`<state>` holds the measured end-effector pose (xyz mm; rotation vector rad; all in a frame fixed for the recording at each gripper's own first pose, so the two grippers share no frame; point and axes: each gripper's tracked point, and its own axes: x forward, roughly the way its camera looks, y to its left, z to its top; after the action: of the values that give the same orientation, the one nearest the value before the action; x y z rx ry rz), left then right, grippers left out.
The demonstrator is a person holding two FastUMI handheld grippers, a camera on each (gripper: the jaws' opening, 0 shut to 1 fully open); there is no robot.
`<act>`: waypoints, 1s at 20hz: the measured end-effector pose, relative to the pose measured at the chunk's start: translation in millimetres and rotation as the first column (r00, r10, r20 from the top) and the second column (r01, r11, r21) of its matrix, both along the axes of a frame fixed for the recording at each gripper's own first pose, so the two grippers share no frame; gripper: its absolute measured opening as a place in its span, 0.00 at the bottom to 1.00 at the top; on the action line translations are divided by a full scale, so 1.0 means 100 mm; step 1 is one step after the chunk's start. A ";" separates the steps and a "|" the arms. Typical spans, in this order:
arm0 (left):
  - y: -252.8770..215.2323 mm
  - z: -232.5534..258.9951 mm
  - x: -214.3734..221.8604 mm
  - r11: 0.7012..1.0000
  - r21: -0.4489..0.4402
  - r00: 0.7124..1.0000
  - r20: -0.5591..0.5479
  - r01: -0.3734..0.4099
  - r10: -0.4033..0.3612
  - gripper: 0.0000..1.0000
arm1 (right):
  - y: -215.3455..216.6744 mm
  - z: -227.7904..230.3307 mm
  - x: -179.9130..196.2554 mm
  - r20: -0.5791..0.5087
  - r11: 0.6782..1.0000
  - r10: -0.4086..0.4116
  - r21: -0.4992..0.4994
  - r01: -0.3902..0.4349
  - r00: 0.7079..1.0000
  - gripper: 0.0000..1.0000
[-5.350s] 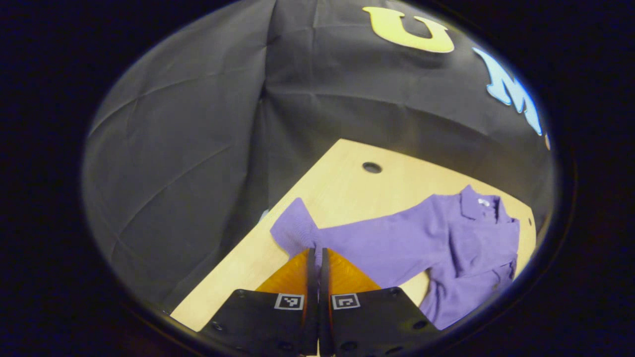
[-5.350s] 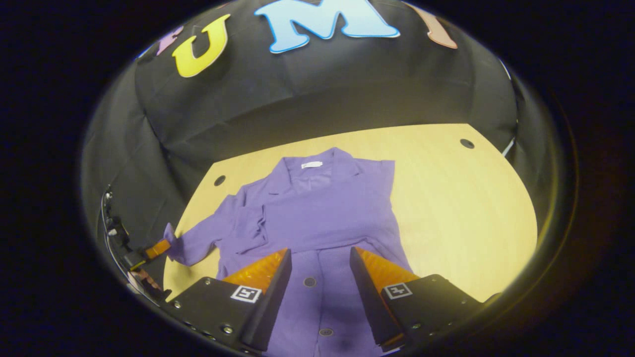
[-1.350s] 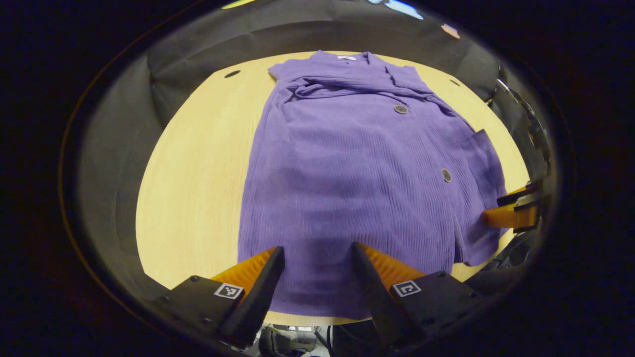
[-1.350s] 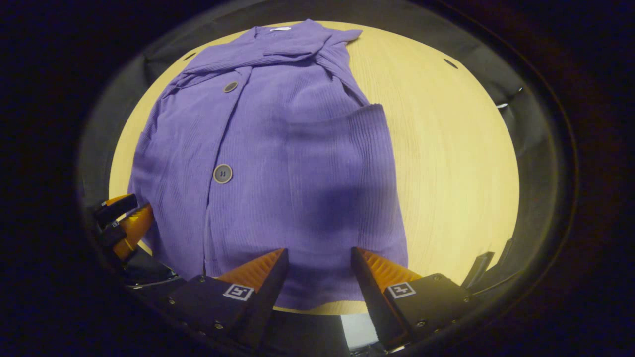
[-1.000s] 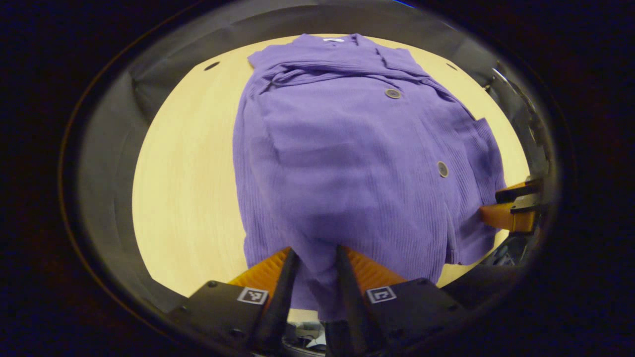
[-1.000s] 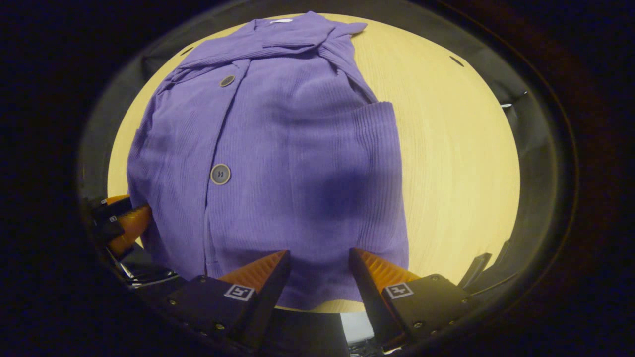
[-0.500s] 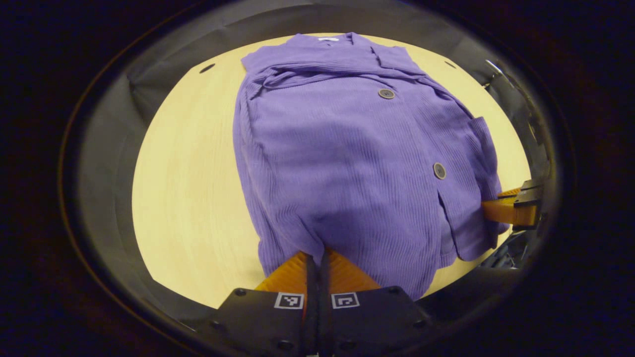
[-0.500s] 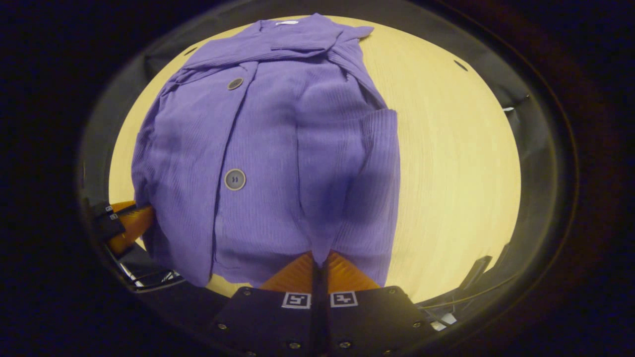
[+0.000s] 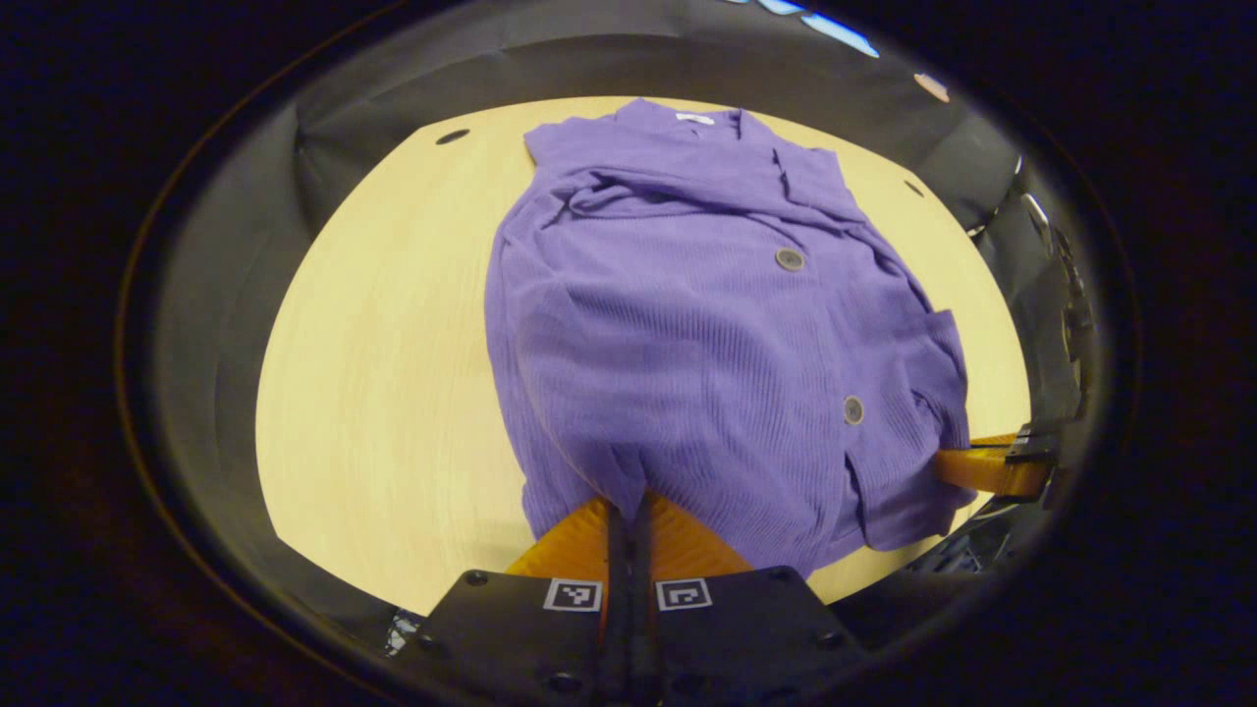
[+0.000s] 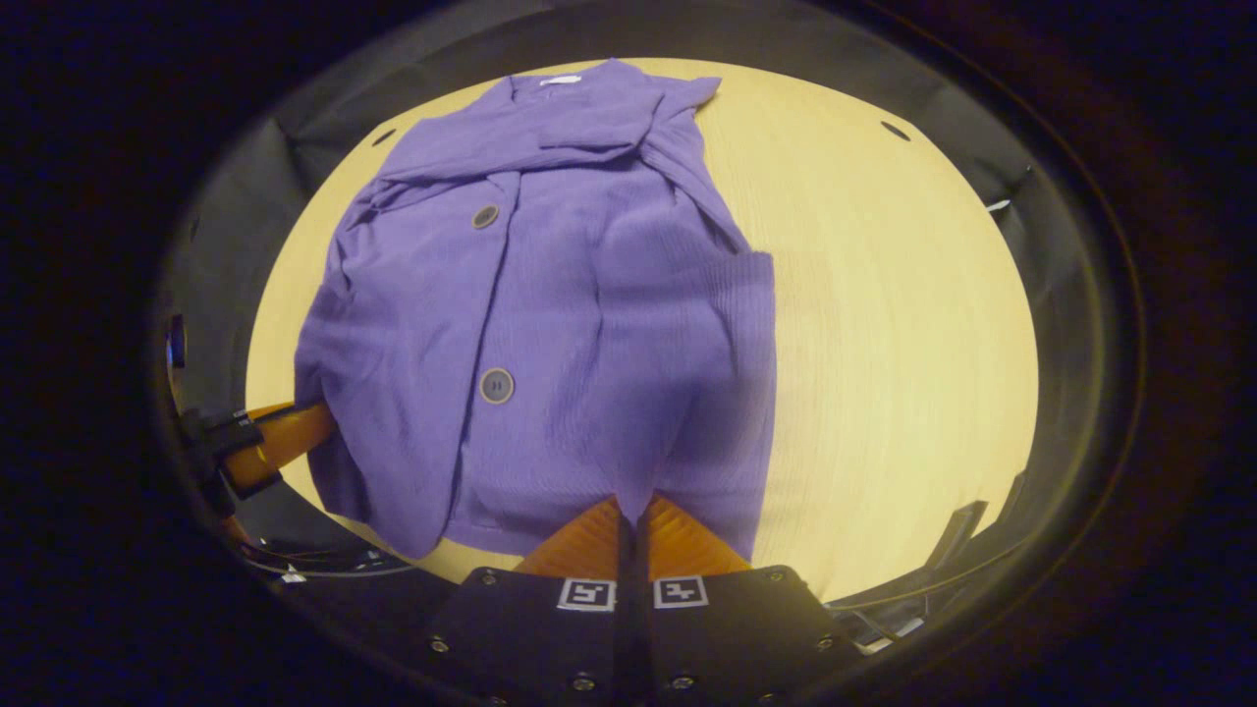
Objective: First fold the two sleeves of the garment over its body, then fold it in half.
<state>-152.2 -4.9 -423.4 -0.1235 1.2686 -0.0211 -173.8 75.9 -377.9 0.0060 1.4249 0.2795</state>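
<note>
1. With both sleeves already lying across the chest of the purple button-front cardigan (image 9: 707, 324), judged as the start of the fold in half.
2. Lies spread on the wooden table (image 9: 383, 334), collar at the far edge, hem at the near edge and raised off the wood.
3. Left gripper (image 9: 627, 511): jaws pressed together on the cardigan's near hem toward its left side, cloth bunched and tented upward from the pinch.
4. Right gripper (image 10: 628, 513): jaws likewise closed on the near hem toward the right side of the cardigan, a ridge of fabric rising from between the orange fingers (image 10: 589, 540).
5. Seen from the left gripper view, right gripper at the cardigan's right hem corner (image 9: 982, 469); seen from the right gripper view, left gripper at the cardigan's left hem corner (image 10: 280, 442).
6. Two dark buttons (image 10: 496, 385) down the cardigan's front; folded sleeves (image 10: 550, 137) bunched just below the collar.
7. Next, by judgement: lift both hem pinches together, carry them level toward the collar, lay the hem over the folded sleeves, then release.
8. Risk, by judgement: uneven lift skewing the fold, or dragging the loose sleeves out of place; soft ribbed knit likely to sag between the two pinches.
</note>
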 end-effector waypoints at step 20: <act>0.35 0.77 2.16 0.995 -0.057 0.958 0.272 -0.080 0.093 0.06 | 0.45 0.98 2.17 0.294 0.993 -0.053 0.120 0.018 0.954 0.00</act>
<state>63.9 30.6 -346.3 -0.2081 0.9841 0.0083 43.2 120.6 -280.0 0.0816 1.1069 0.3189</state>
